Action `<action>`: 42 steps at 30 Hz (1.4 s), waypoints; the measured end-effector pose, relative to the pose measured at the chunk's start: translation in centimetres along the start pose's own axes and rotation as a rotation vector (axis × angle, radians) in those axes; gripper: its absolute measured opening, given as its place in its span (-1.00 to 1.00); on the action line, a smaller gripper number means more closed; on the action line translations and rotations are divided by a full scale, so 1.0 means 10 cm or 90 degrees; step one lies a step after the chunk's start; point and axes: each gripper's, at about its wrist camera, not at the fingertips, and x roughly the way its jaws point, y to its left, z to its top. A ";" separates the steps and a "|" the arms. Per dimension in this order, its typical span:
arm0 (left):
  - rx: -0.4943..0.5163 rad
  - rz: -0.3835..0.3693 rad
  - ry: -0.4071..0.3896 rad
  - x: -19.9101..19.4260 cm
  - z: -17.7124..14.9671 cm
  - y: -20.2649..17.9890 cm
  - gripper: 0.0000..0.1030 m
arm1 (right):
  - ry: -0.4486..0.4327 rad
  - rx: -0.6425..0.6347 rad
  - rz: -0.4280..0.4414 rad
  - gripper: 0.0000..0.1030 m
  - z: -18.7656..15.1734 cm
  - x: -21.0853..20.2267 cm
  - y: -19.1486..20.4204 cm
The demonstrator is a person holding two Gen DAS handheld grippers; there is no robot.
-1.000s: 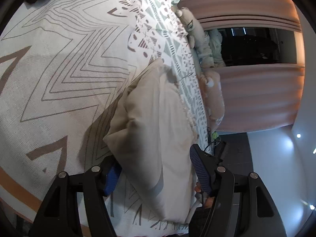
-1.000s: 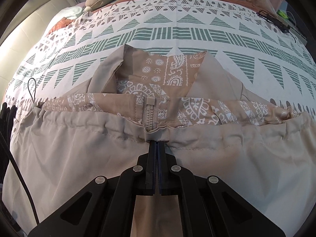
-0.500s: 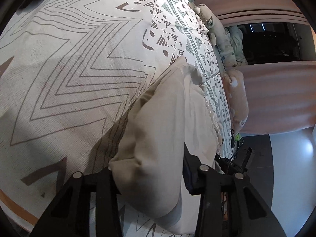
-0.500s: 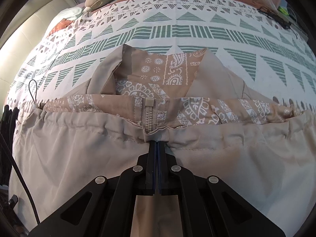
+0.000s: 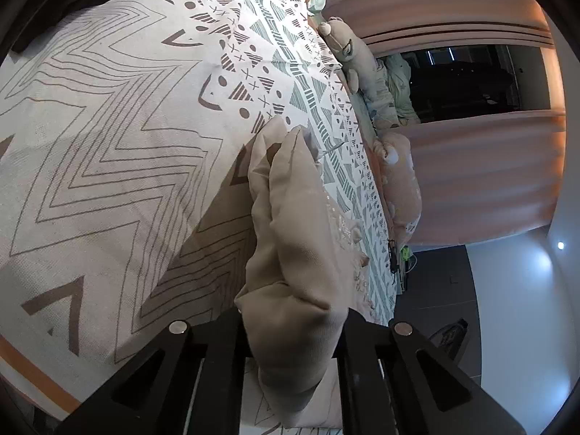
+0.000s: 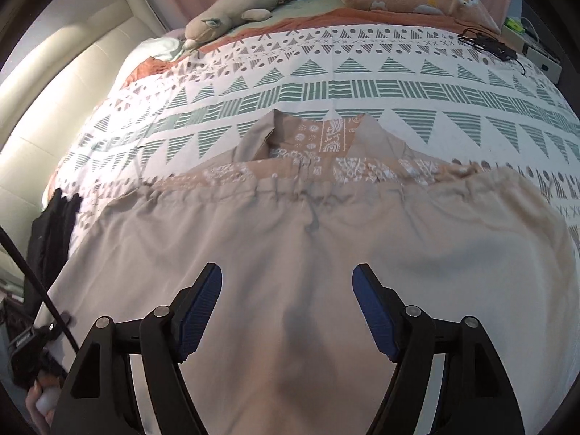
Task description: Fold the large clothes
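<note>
- Left tongs [image 5: 293, 326]: pressed together on a bunched fold of the beige garment [image 5: 301, 253], lifted off the bedspread [image 5: 108, 181].
- Right tongs [image 6: 286, 304]: spreading wide, jaws opening; nothing between the pads [image 6: 199, 308], garment lying flat beneath.
- Garment [image 6: 326, 253]: on the bed, paisley lining [image 6: 326, 137] exposed at its far edge.
- Left wrist view only: curtains [image 5: 489, 174], dark window.
- Right wrist view only: headboard [image 6: 72, 90], plush toy [image 6: 232, 14].

Matt beige cloth jacket [image 6: 326, 253]

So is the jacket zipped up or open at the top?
Open: the jacket collar spreads apart, showing the patterned lining inside.
</note>
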 end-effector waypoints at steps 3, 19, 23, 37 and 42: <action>-0.001 -0.019 -0.004 -0.04 0.00 -0.05 -0.84 | -0.007 -0.012 -0.008 0.42 -0.25 -0.24 0.05; 0.009 -0.100 0.003 -0.10 0.04 -0.36 -0.85 | 0.052 0.027 0.012 -0.34 -1.38 -0.63 0.12; 0.011 -0.107 0.012 -0.08 0.00 -0.37 -0.85 | 0.075 0.032 0.002 -0.42 -1.57 -0.47 0.16; -0.020 -0.112 0.013 -0.05 0.04 -0.23 -0.85 | 0.067 0.051 -0.016 -0.65 -0.90 0.14 0.03; -0.042 -0.105 0.008 -0.05 0.03 -0.09 -0.85 | 0.056 0.055 -0.024 -0.65 -0.61 0.40 0.00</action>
